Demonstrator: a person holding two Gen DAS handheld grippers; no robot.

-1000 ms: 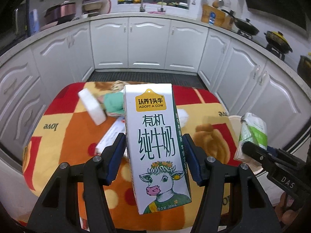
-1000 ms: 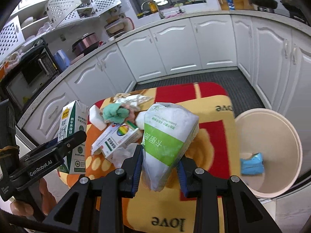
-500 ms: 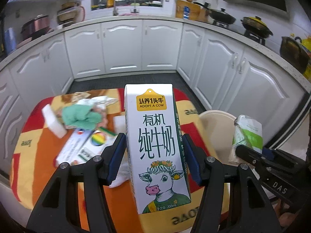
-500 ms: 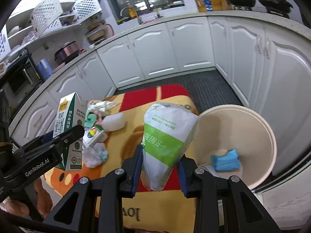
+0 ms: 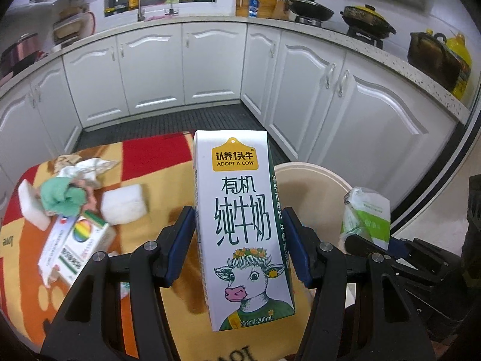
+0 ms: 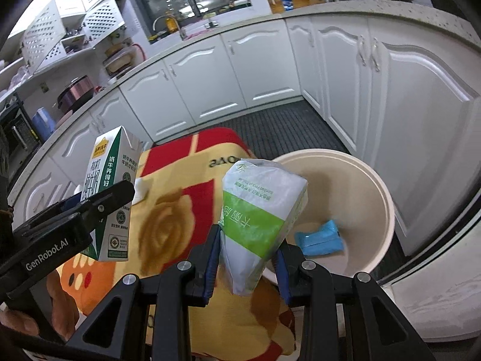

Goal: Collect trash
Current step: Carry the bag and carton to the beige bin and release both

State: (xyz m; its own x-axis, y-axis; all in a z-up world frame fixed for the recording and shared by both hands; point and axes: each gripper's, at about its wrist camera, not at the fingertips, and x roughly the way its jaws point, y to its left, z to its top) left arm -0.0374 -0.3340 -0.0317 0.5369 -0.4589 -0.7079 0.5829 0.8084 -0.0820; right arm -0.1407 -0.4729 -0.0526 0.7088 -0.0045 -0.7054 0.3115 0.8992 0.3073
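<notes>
Across the top and right of both views runs a kitchen counter (image 5: pixel 300 25) over white cabinets (image 5: pixel 210 66). Below it, filling the lower left of each frame, lies a table cloth (image 6: pixel 186 210) in red, orange and yellow. Right of the cloth stands a cream bin (image 6: pixel 372 186); the right wrist view looks into it and shows a blue packet (image 6: pixel 320 239) on its floor, while the left wrist view catches only part of the bin's rim (image 5: pixel 312 171) behind the carton.

At the centre of the left wrist view the left gripper (image 5: pixel 239 240) pinches a milk carton (image 5: pixel 240 219) upright, its blue pads (image 5: pixel 183 240) pressed on both narrow sides; the cow drawing faces the camera. The right wrist view shows the same carton (image 6: pixel 111 192) from its green side at the left of the frame, clear of the cloth.

At bottom centre of the right wrist view the right gripper (image 6: pixel 248 258) squeezes the lower end of a white and green tissue pack (image 6: pixel 258 219), which overlaps the bin's near rim in the picture. The left wrist view shows that pack (image 5: pixel 366 213) at the right edge.

Only the left wrist view shows the litter at left on the cloth: a flat box (image 5: pixel 75 246), a white sponge (image 5: pixel 124 207), a second white block (image 5: pixel 30 207), a green rag (image 5: pixel 63 198) and crumpled paper (image 5: pixel 87 165).
</notes>
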